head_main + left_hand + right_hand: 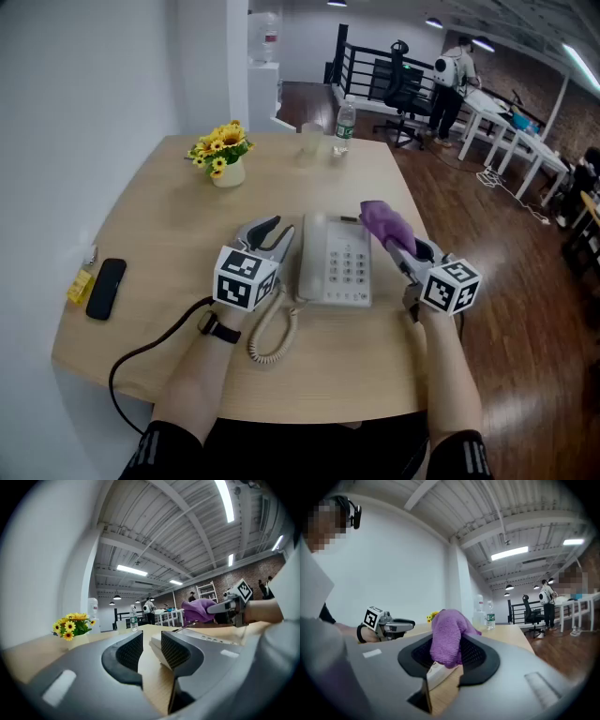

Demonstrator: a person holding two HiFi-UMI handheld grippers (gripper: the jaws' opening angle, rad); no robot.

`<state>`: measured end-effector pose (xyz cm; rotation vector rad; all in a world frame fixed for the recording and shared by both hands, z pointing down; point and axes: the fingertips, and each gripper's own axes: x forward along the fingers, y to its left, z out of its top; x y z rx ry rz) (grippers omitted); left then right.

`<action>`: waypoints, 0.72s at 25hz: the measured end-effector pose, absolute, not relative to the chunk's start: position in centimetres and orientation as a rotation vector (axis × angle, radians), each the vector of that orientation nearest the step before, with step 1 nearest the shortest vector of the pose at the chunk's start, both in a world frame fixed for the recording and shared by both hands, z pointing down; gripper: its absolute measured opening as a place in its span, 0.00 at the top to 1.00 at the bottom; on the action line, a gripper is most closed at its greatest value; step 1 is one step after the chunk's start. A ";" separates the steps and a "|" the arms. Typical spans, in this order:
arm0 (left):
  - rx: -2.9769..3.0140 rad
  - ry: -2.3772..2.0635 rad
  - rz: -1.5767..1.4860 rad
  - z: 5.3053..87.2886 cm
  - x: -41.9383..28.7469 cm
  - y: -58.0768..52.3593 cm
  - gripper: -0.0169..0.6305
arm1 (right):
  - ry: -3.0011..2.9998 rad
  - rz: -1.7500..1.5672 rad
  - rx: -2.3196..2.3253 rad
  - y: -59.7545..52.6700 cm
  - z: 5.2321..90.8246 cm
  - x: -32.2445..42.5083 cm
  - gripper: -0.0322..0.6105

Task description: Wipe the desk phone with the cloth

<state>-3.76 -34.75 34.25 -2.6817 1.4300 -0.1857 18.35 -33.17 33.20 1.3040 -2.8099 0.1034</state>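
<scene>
A white desk phone (335, 264) lies in the middle of the wooden table, with its handset on its left side. My right gripper (392, 240) is shut on a purple cloth (384, 221), held over the phone's upper right corner. In the right gripper view the cloth (447, 635) bulges up between the jaws and a white bit of the phone (438, 672) shows under it. My left gripper (278, 230) stands open just left of the handset with nothing between its fingers. In the left gripper view the phone (206, 639) lies behind the right jaw.
A coiled cord (272, 334) loops off the phone toward the front edge. A flower pot (222, 155), a glass (311, 141) and a water bottle (344, 127) stand at the back. A black mobile phone (105, 288) and a yellow item (81, 284) lie at the left.
</scene>
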 end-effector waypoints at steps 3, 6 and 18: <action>-2.688 1.435 -0.240 36.1 -4.0 -35.1 0.81 | -2.675 0.044 1.169 -34.5 32.7 14.7 0.75; -2.713 1.424 -0.259 36.9 -4.0 -35.1 0.81 | -2.590 0.007 1.030 -35.8 32.3 11.2 0.75; -2.802 1.386 -0.349 38.3 -3.1 -35.5 0.79 | -2.395 0.084 0.785 -39.7 36.5 4.5 0.76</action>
